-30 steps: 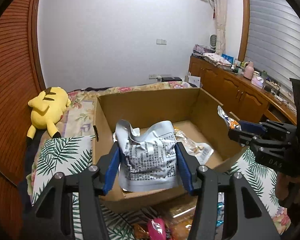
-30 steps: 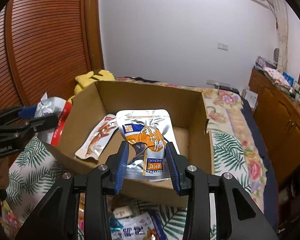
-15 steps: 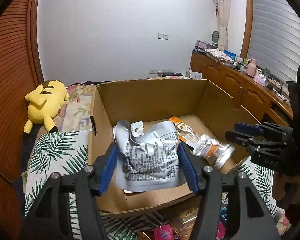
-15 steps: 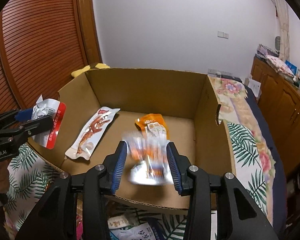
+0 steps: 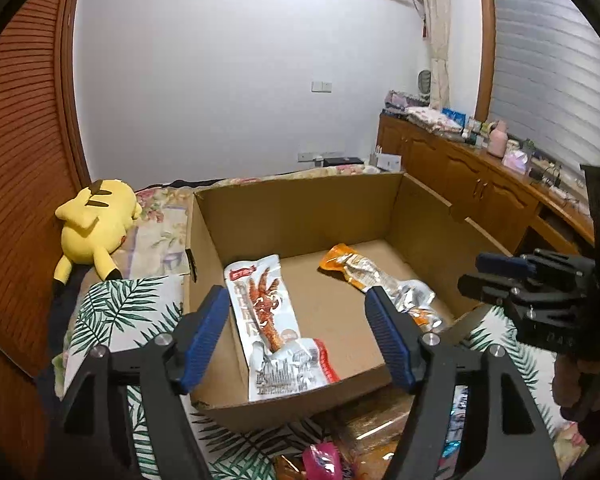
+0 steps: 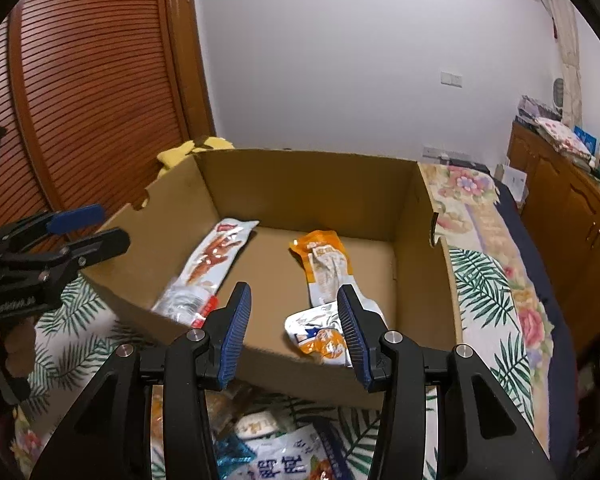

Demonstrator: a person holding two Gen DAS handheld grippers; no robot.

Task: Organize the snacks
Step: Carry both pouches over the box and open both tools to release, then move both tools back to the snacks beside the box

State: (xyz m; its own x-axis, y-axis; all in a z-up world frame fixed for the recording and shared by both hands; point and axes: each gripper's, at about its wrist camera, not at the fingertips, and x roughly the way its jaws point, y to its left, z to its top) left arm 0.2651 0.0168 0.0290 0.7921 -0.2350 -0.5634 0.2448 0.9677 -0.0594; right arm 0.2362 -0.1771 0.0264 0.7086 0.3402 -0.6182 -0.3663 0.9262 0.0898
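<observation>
Both empty above cardboard box (image 5: 300, 208): left gripper (image 5: 296, 334) just widening; right gripper (image 6: 294, 330) apart. Inside box, red-print packet (image 5: 266, 308), orange pouch (image 6: 326, 260).

A home bedroom: floral-sheeted bed (image 6: 480, 216), yellow plush toy (image 5: 96, 224), wooden cabinets (image 5: 460, 176) along the blind-covered window (image 5: 548, 72).

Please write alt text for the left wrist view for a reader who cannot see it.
An open cardboard box on a leaf-print bedspread holds several snack packets, seen between the open, empty left tongs. A yellow plush toy lies left of the box; the right tongs show at right.
</observation>
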